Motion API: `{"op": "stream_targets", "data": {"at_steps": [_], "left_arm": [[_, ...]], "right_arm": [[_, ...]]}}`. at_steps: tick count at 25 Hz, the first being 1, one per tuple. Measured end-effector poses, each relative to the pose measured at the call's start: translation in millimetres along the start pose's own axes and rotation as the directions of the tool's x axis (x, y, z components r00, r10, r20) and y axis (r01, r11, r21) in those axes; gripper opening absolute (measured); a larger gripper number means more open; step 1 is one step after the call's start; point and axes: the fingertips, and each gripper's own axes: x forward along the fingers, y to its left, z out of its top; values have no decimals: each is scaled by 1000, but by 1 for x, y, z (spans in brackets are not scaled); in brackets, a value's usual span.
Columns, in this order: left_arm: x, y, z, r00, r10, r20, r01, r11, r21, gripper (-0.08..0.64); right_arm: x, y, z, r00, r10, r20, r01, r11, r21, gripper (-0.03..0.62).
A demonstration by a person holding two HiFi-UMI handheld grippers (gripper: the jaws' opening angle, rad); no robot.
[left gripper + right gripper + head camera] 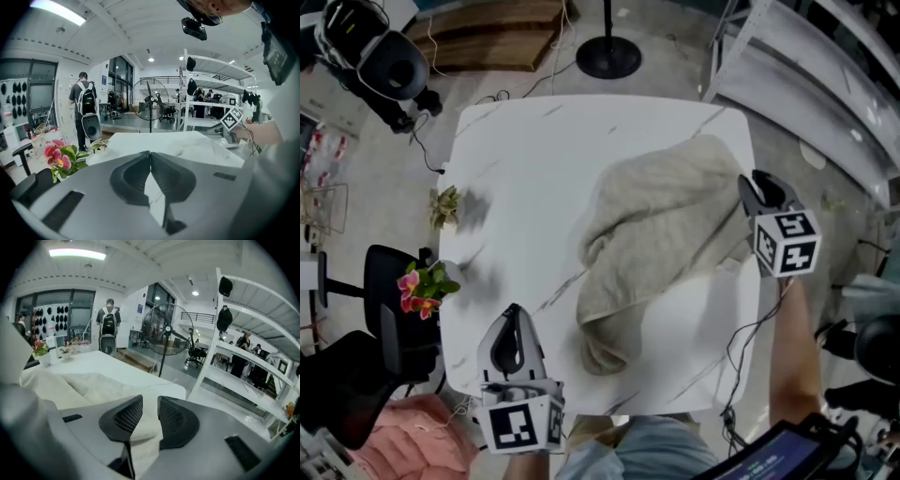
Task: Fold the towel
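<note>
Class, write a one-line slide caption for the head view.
Crumpled beige towel on a white table, open right gripper at its right edge, shut left gripper apart.

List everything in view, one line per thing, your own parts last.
Table: one, white marbled, centre.
Towel: one, beige, crumpled on the table's right half.
Flowers: one bunch, pink, table's left edge.
Small plant: one, pale green, table's left edge.
Fan: one, black, beyond the table.
Chair: one, black, left of table.
Shelving: one, white, right of table.
Person with backpack: one, dark clothing, background.
Left gripper: one, grey, table's near edge, shut, empty.
Right gripper: one, grey, towel's right edge, jaws apart, towel seen between them.
</note>
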Motion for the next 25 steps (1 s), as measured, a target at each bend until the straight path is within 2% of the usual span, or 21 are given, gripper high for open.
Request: {"op": "stream_targets", "data": {"at_steps": [4, 7, 11, 14, 17, 25], "left_arm": [[-15, 1, 5, 998, -23, 56, 23, 1000, 9, 9], [-31, -1, 5, 996, -47, 73, 47, 999, 14, 9], [-59, 2, 7, 992, -67, 105, 66, 998, 13, 9], [-83, 9, 5, 991, -69, 118, 69, 998, 2, 9], [-102, 14, 2, 989, -62, 132, 62, 998, 3, 9], [-141, 41, -13, 991, 8, 135, -7, 1000, -8, 8]], "right_arm": [[-39, 59, 40, 991, 93, 97, -90, 996, -27, 115], [-73, 127, 51, 966, 227, 123, -219, 973, -80, 115], [-118, 228, 48, 896, 436, 81, -410, 884, -224, 136], [-141, 290, 35, 853, 521, 31, -489, 819, -300, 177], [-149, 319, 24, 847, 531, -10, -487, 769, -415, 188], [-116, 339, -7, 892, 441, -96, -398, 670, -627, 179]]}}
